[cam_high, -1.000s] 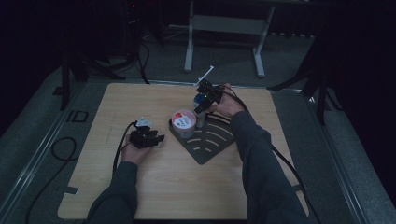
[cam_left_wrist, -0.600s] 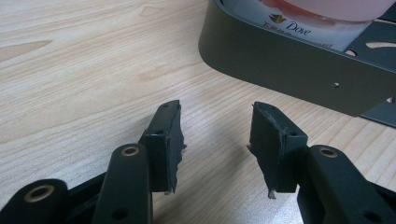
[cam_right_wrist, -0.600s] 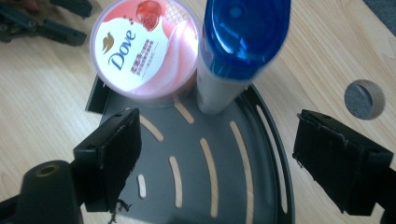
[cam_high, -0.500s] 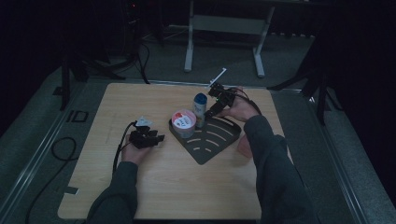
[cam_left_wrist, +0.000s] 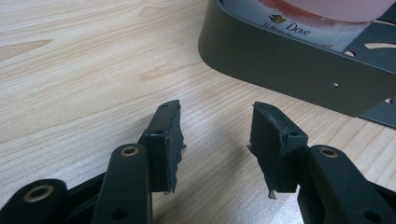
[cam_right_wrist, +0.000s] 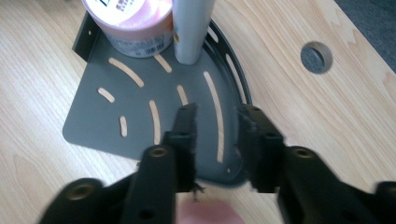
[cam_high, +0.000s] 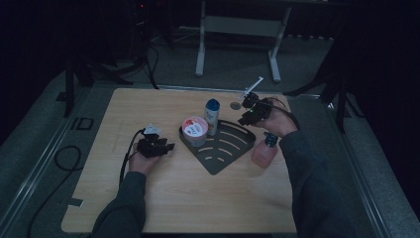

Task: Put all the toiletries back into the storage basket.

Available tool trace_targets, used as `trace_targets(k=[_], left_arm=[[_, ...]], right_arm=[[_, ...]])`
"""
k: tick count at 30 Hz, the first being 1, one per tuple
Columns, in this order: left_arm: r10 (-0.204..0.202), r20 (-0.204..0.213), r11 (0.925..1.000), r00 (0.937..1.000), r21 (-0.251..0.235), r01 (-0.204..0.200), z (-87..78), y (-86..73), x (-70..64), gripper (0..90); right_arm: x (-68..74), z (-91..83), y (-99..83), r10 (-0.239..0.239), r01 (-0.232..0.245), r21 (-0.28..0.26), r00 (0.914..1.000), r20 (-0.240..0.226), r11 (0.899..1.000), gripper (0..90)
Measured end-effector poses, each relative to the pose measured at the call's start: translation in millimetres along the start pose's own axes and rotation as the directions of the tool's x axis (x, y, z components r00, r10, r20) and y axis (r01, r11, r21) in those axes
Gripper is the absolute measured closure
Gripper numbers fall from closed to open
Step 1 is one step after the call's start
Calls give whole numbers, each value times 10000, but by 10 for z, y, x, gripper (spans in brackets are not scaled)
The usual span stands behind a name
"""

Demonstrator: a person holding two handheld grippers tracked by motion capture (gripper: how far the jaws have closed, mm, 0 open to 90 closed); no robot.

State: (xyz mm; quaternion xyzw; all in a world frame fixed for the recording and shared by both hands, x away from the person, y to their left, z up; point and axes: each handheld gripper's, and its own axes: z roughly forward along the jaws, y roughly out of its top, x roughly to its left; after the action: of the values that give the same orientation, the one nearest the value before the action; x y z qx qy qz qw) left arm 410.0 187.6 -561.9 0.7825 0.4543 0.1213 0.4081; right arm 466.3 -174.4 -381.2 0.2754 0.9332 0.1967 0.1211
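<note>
light wooden table (cam_high: pixel 198 198), with a round hole (cam_high: pixel 235 105) near its far edge. a dark slotted corner rack (cam_high: pixel 223 148) lies at its centre. a pink pump bottle (cam_high: pixel 263 151) stands on the wood just right of the rack.

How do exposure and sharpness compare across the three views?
High view: dim, underexposed, room nearly black. Left gripper view: bright and sharp, the Dove jar label readable. Right gripper view: bright, shelf tray sharp, the near gripper body and pink bottle blurred.
</note>
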Motion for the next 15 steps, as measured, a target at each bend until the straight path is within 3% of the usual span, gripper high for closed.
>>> trace_targets(k=[6,10,15], left_arm=[[-2,1,10000,10000,-3,2,0,0,0,529],[12,-24,10000,10000,0,-12,1,0,-3,529],[-1,-5,10000,10000,0,1,0,0,0,529]], right_arm=[[-34,-111,-203,269,-269,20,9995,139,9996,888],[-105,-128,-342,778,-787,150,9956,518,9968,899],[-159,-100,-459,1305,-1324,277,9896,606,9908,899]])
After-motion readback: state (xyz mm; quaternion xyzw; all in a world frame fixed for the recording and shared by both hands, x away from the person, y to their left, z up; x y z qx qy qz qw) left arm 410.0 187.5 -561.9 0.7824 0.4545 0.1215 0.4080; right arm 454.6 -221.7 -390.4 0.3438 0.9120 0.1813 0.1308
